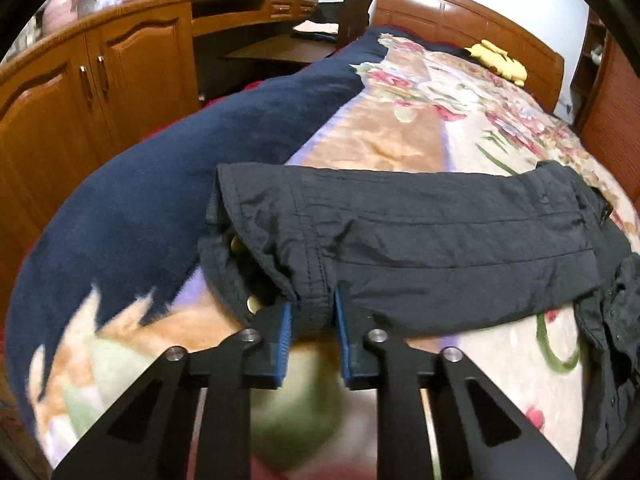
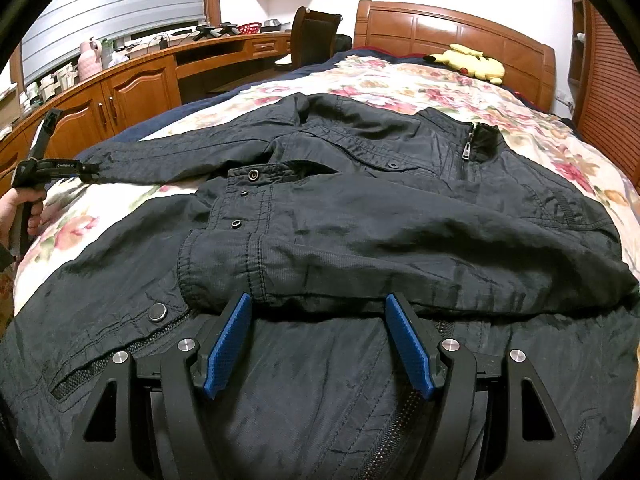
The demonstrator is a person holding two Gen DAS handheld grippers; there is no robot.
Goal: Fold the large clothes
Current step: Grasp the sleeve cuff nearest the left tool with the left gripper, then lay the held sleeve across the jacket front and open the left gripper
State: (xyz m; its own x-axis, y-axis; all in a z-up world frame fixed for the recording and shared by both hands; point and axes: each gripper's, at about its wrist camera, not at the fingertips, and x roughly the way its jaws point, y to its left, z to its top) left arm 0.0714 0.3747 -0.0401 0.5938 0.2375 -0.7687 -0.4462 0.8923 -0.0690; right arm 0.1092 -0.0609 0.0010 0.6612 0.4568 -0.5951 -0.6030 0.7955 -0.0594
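A dark jacket point(image 2: 400, 216) lies spread on the bed, front up, zipper near the collar. One sleeve is folded across its chest; the other stretches out to the left. My left gripper point(image 1: 313, 310) is shut on that stretched sleeve's cuff point(image 1: 312, 276), the blue pads pinching the hem beside its brass snaps. In the right wrist view the left gripper point(image 2: 88, 170) shows at the sleeve's end, held by a hand point(image 2: 16, 212). My right gripper point(image 2: 318, 304) stands open low over the jacket's body, its tips just short of the folded sleeve point(image 2: 320, 264), nothing pinched.
The bed carries a floral blanket point(image 1: 400, 140) with a navy border point(image 1: 160, 200). A yellow plush toy point(image 2: 472, 62) lies by the wooden headboard point(image 2: 440, 28). Wooden cabinets point(image 1: 80, 88), a desk and a dark chair point(image 2: 314, 36) line the left side.
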